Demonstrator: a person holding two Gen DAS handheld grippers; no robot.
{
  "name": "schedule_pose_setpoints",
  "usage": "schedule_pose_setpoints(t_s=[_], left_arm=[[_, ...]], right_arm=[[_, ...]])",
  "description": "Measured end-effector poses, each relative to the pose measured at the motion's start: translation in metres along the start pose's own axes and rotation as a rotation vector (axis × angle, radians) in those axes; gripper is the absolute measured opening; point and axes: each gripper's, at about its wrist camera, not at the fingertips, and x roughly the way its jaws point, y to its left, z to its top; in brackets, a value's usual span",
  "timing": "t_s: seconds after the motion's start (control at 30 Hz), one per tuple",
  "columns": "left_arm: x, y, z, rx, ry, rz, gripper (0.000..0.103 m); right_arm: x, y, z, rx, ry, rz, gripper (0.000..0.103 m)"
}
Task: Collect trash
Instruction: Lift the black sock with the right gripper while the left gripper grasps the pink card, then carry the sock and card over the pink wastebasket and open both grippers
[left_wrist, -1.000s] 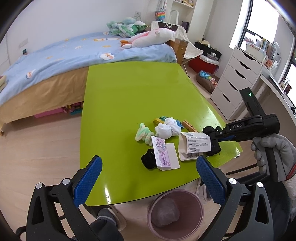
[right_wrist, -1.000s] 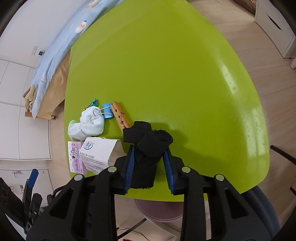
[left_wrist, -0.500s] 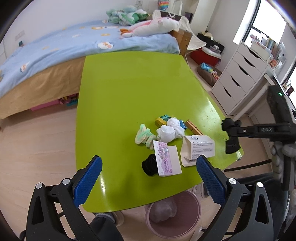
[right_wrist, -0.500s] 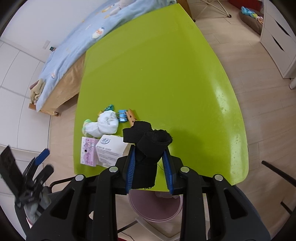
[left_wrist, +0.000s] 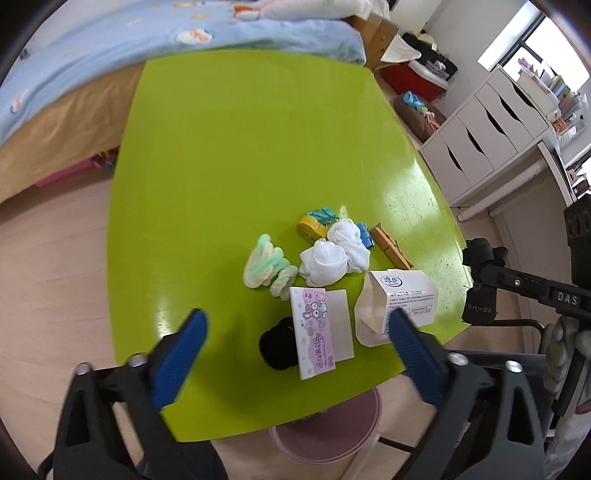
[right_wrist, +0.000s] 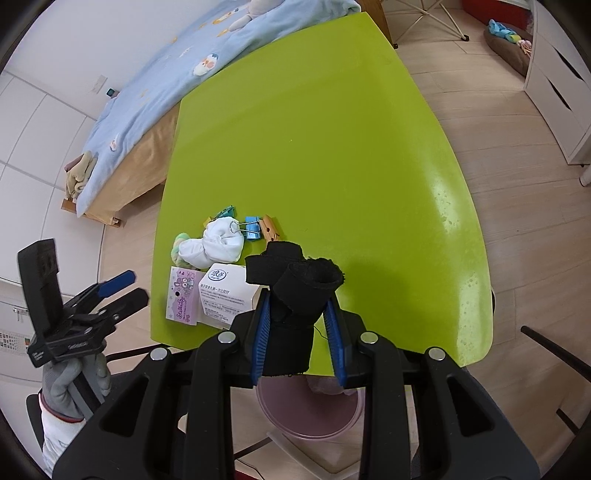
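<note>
My right gripper (right_wrist: 297, 332) is shut on a rolled black cloth (right_wrist: 295, 291) and holds it above the table's near edge, with the pink bin (right_wrist: 306, 410) below. In the left wrist view that right gripper (left_wrist: 480, 291) hangs just off the table's right edge. My left gripper (left_wrist: 295, 321) hovers over the pile with its jaws closing but still wide, its pads touching nothing. Between and ahead of them lie a purple card (left_wrist: 316, 326), a small black item (left_wrist: 277, 347) and a white carton (left_wrist: 397, 302).
On the green table (left_wrist: 240, 147) also lie white socks (left_wrist: 332, 254), a pastel sock (left_wrist: 267, 266), a yellow roll (left_wrist: 312, 227) and a wooden clothespin (left_wrist: 389, 247). A bed (left_wrist: 110, 55) stands beyond the table, white drawers (left_wrist: 480, 136) to the right.
My left gripper has come forward and down over the pile, and its jaws have narrowed a little. The right gripper lifted the black cloth off the table, then held still.
</note>
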Motion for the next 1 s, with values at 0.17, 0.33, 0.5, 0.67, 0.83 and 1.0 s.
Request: schedule_pose_setpoints(t_s=[0.17, 0.33, 0.5, 0.67, 0.83, 1.0], left_arm=[[0.013, -0.001, 0.003, -0.006, 0.034, -0.02, 0.066], [0.022, -0.003, 0.004, -0.005, 0.056, -0.038, 0.04], [0.026, -0.005, 0.002, -0.004, 0.056, -0.055, 0.014], [0.022, -0.005, 0.002, 0.004, 0.033, -0.063, 0.006], [0.013, -0.007, 0.002, 0.016, 0.004, -0.061, 0.005], [-0.005, -0.015, -0.001, 0.041, -0.036, -0.056, 0.005]], right_arm=[[0.0, 0.0, -0.002, -0.002, -0.001, 0.003, 0.028], [0.001, 0.001, -0.003, -0.006, 0.002, 0.008, 0.028], [0.003, 0.004, -0.003, -0.018, 0.003, 0.011, 0.028], [0.003, 0.007, -0.003, -0.027, -0.001, 0.013, 0.028], [-0.002, 0.011, -0.004, -0.042, -0.013, 0.008, 0.028], [-0.009, 0.017, -0.007, -0.067, -0.031, 0.0, 0.028]])
